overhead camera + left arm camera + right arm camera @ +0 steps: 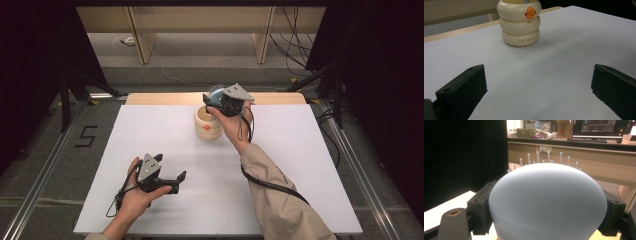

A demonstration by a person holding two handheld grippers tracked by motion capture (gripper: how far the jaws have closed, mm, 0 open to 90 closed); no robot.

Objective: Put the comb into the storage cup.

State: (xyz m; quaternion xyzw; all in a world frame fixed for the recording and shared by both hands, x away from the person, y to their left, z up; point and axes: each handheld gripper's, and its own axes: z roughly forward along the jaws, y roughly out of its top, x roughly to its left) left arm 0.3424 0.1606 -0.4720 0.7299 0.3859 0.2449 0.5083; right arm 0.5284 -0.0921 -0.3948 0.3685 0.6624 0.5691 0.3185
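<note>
A cream holder (208, 125) shaped like three stacked rings, with an orange beak on its front, stands at the back middle of the white table top (300, 165). My right gripper (216, 100) hovers just above its mouth, shut on a pale blue brush (217, 93). In the right gripper view the brush's rounded back (549, 200) sits between the black pads (480, 205), with thin pins sticking up behind it. My left gripper (172, 181) rests low at the front left, open and holding nothing. It faces the holder (520, 23) across bare table, jaws wide apart (539, 67).
A wooden strip (165, 98) runs along the table's back edge. Beyond it is grey floor with shelf legs (142, 47) and cables (295, 50). Black tripod legs (65, 95) stand at both back corners. A "5" mark (86, 136) is on the floor at left.
</note>
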